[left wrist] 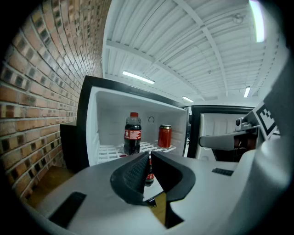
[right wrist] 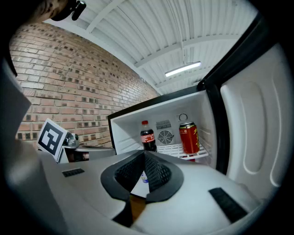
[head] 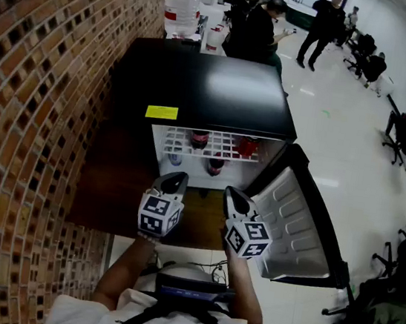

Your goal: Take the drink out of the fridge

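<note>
The small black fridge [head: 213, 91] stands open, its door [head: 295, 223] swung out to the right. On its white wire shelf a cola bottle [left wrist: 132, 133] [right wrist: 148, 136] [head: 199, 139] with a red cap stands upright on the left, and a red can [left wrist: 164, 136] [right wrist: 188, 137] [head: 247, 146] stands to its right. Another small cola bottle [head: 216, 167] [left wrist: 149, 172] sits below the shelf. My left gripper [head: 176, 180] [left wrist: 148, 155] and right gripper [head: 230, 193] [right wrist: 144, 153] hover side by side just in front of the opening, both shut and empty.
A brick wall [head: 40, 97] runs along the left. The fridge rests on a wooden platform [head: 108, 197]. The open door [right wrist: 257, 119] lies close on my right. Behind the fridge are a water jug [head: 182, 8] and people [head: 259, 27]; office chairs [head: 405, 133] stand far right.
</note>
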The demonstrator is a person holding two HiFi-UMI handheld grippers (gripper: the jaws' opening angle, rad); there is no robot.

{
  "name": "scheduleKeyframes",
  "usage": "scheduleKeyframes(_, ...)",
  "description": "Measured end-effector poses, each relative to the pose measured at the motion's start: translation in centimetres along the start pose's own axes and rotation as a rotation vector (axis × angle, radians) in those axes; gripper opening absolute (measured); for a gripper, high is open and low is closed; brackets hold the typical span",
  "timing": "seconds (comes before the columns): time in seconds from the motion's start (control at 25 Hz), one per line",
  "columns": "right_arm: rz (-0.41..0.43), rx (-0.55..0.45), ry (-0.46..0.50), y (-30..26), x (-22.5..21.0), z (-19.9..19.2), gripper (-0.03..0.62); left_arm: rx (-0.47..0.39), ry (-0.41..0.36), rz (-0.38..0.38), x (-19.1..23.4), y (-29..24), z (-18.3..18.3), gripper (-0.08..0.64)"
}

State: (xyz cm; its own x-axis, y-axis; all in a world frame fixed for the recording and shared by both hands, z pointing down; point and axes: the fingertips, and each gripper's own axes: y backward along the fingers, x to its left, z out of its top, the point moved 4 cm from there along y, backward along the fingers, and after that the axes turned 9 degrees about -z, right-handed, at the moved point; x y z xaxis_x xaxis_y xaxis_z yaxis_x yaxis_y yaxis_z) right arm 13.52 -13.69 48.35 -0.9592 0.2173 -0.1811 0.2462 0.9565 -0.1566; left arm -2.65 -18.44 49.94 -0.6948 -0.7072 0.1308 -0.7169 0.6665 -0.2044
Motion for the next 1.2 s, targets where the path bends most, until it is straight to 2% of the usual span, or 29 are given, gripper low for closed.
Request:
scheduleKeyframes(0.16,-0.004,-0.003,0.002,0.0,-0.2,0.1,0.017,0.020,-0.024,0.007,0.5,-0.9,0.4,0.068)
scheduleKeyframes(0.24,-0.007,-0.007,0.001,0.0,-0.4,0.3,0.017,0.020,-0.033,0.010,0.7,-1.5,0.6,0.140)
scheduleKeyframes(0.36,-0.016,-0.013,-0.001,0.1,-0.7,0.5,0.017,0.011,-0.043,0.020,1.1,-2.4,1.1,0.201)
scheduleKeyframes(0.6,-0.042,-0.017,-0.004,0.4,-1.5,0.7,0.017,-0.013,-0.055,0.050,2.5,-4.3,2.4,0.384)
scheduleKeyframes(0.92,-0.071,-0.026,-0.003,0.5,-2.4,1.3,0.017,-0.013,-0.072,0.056,3.8,-7.1,3.5,0.420)
scheduleKeyframes(1.2,-0.079,-0.031,-0.010,0.3,-2.5,1.3,0.017,-0.002,-0.048,0.077,5.3,-9.4,4.1,0.440)
